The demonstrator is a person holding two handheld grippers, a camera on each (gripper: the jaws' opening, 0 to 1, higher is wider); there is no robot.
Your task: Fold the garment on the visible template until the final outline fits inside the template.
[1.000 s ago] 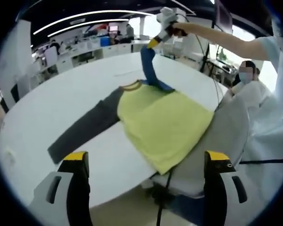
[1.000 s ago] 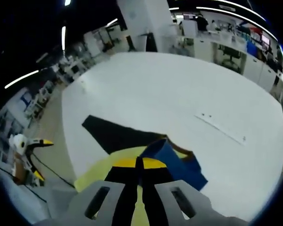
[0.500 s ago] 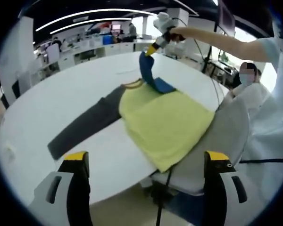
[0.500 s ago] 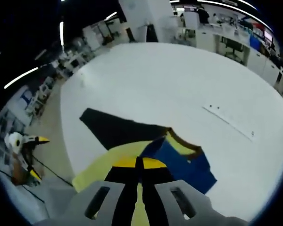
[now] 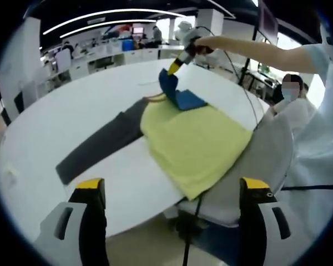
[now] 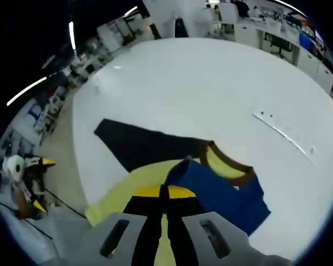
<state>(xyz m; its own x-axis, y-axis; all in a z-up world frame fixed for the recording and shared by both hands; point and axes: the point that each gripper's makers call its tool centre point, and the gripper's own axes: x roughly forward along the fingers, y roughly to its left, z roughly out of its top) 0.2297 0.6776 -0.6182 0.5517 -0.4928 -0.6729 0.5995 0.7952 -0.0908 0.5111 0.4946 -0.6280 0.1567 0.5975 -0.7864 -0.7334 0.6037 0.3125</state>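
Garment lies on the white round surface, centre of the left gripper view; yellow body spreads toward the lower right and hangs over the surface edge near a grey chair back; dark grey sleeve stretches flat toward the left; blue sleeve is lifted at its end, upper centre of frame.

Right tool sits at the upper centre of the left gripper view, held by a person's hand on an outstretched arm; its yellow tips are pinched on the blue sleeve end, raised off the surface.

In the right gripper view the right tool has both jaws pressed together at bottom centre with blue sleeve fabric between them; brown-trimmed collar just right of centre; dark grey sleeve runs to the left; thin strip with small marks lies on the surface at the right, well apart from the garment.

Left tool: 2 jaws wide apart at the bottom of its own view, holding nothing, off the surface edge; it also appears at far left of the right gripper view.
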